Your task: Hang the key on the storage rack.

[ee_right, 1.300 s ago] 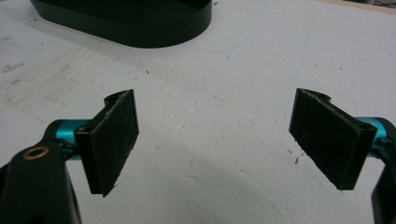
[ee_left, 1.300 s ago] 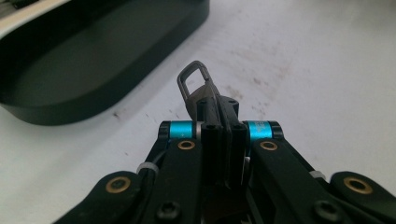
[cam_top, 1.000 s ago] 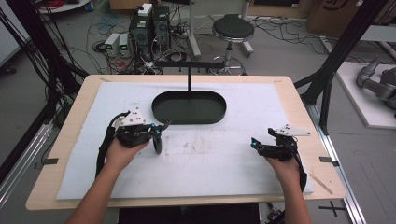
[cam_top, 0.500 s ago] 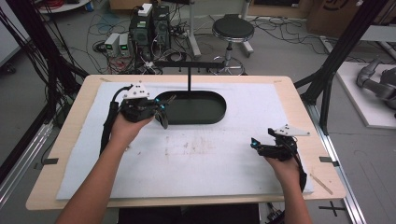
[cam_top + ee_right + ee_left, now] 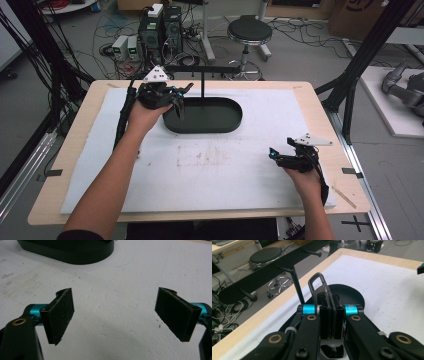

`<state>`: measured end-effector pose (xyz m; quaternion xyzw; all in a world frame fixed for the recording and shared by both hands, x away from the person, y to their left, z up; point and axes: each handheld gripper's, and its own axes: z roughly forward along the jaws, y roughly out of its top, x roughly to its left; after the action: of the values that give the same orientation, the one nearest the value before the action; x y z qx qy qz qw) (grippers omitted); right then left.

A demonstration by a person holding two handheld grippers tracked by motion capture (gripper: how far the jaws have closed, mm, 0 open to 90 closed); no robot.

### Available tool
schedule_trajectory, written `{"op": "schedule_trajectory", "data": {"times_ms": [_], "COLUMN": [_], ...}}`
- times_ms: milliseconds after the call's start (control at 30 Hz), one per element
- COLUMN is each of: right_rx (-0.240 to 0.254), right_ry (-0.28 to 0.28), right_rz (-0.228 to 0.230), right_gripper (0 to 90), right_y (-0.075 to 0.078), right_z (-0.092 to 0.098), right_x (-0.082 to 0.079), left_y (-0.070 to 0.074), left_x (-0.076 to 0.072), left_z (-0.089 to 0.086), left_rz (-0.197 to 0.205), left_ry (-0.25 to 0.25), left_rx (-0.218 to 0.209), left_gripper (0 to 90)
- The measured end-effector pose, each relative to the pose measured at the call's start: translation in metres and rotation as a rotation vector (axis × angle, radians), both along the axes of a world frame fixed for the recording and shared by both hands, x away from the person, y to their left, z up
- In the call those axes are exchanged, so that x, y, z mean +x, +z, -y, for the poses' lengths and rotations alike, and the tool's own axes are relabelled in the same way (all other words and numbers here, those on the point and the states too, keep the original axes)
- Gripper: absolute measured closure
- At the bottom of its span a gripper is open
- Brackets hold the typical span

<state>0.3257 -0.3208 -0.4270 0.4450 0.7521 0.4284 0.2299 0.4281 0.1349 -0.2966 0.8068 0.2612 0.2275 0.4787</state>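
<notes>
My left gripper (image 5: 329, 302) jaws clamp a dark metal loop (image 5: 318, 282), held over the black oval tray (image 5: 205, 120), upper centre of the high view. Right gripper (image 5: 115, 315) jaws gape wide, nothing between, over the white mat (image 5: 225, 165), lower right.

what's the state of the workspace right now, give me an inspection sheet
surface: wooden table under a white mat, scuffed near the middle
job's things: black oval tray with a post-and-bar rack with pegs; dark metal loop
clutter: nothing seen
grippers: left gripper shut on the loop, at the tray's left end; right gripper open, over bare mat
cables: one trails from the left gripper along the forearm; more on the floor
surroundings: stool, electronics boxes, black frame posts
</notes>
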Motion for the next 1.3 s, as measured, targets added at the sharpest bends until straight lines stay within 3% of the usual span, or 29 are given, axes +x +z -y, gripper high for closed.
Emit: {"op": "schedule_trajectory", "data": {"times_ms": [100, 500, 767, 900, 1300], "right_rx": [-0.003, 0.002, 0.002, 0.002, 0.003], "right_ry": [-0.003, -0.008, -0.012, -0.014, -0.006], "right_rz": [-0.003, -0.006, -0.006, -0.008, -0.008], "right_gripper": [16.2, 16.2, 16.2, 16.2, 16.2], "right_y": [-0.001, -0.001, -0.002, -0.003, -0.003], "right_z": [0.001, 0.003, 0.005, 0.006, 0.007], "right_x": [0.000, -0.001, -0.001, -0.001, -0.001], "left_y": [0.004, 0.006, 0.004, -0.002, -0.011], "left_x": [0.007, 0.030, 0.044, 0.048, 0.055], "left_z": [0.003, 0.000, 0.009, 0.016, 0.034], "left_rz": [0.000, 0.001, -0.005, -0.016, -0.033], "left_ry": [0.011, 0.045, 0.056, 0.058, 0.050], "left_rx": [0.017, -0.021, 0.012, 0.047, 0.056], "left_gripper": [87.8, 87.8, 87.8, 87.8, 87.7]}}
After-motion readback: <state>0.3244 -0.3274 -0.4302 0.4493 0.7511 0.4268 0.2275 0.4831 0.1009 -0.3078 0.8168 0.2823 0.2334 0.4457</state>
